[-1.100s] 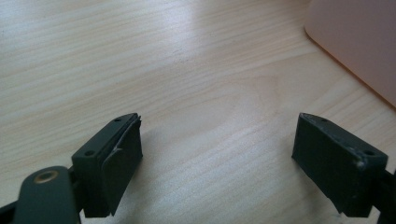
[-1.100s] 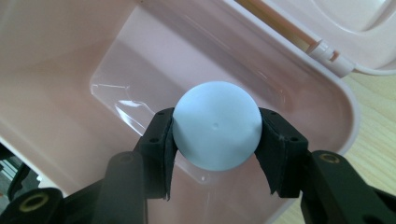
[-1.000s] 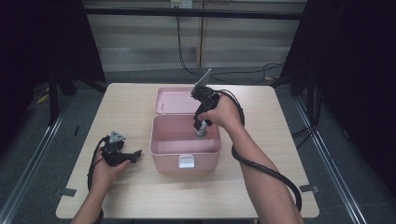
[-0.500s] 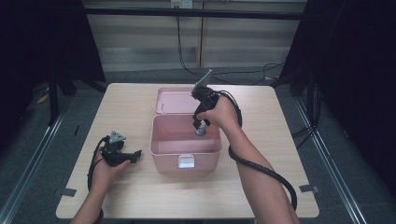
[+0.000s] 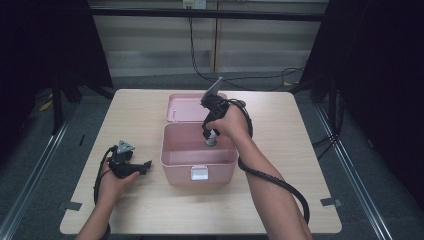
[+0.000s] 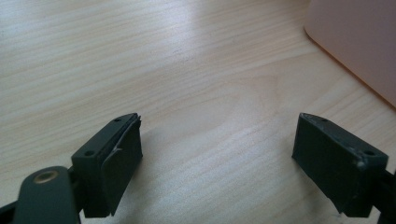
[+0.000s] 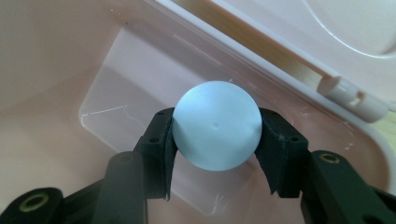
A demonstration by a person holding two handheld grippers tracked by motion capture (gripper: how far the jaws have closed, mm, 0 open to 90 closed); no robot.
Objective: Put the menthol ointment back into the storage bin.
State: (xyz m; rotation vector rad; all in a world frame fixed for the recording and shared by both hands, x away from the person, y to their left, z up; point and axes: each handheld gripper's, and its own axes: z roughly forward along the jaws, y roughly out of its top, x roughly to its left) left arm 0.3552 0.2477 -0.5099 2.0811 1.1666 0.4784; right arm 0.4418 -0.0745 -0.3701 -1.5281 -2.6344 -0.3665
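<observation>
table [image 5: 150, 210]: light wood top, rounded corners, sitting on a grey floor [image 5: 45, 165]
pink box [image 5: 199, 159]: sits pretty much mid-table, lid [image 5: 187, 107] flipped open toward the far edge
left gripper [image 5: 142, 166]: resting on the wood just left of the box, hand on it

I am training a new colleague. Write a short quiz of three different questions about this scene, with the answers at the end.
1. True or false: the right gripper is closed on a pale blue round object.
2. Where is that object now? A) on the bare table B) inside the pink box C) on the lid
3. What lies between the jaws of the left gripper?

Key
1. True; both jaws press on its sides.
2. B; it is inside the open box, whose lid lies flat behind it.
3. Nothing; the jaws stand wide apart over the wooden table, beside the box.
</observation>
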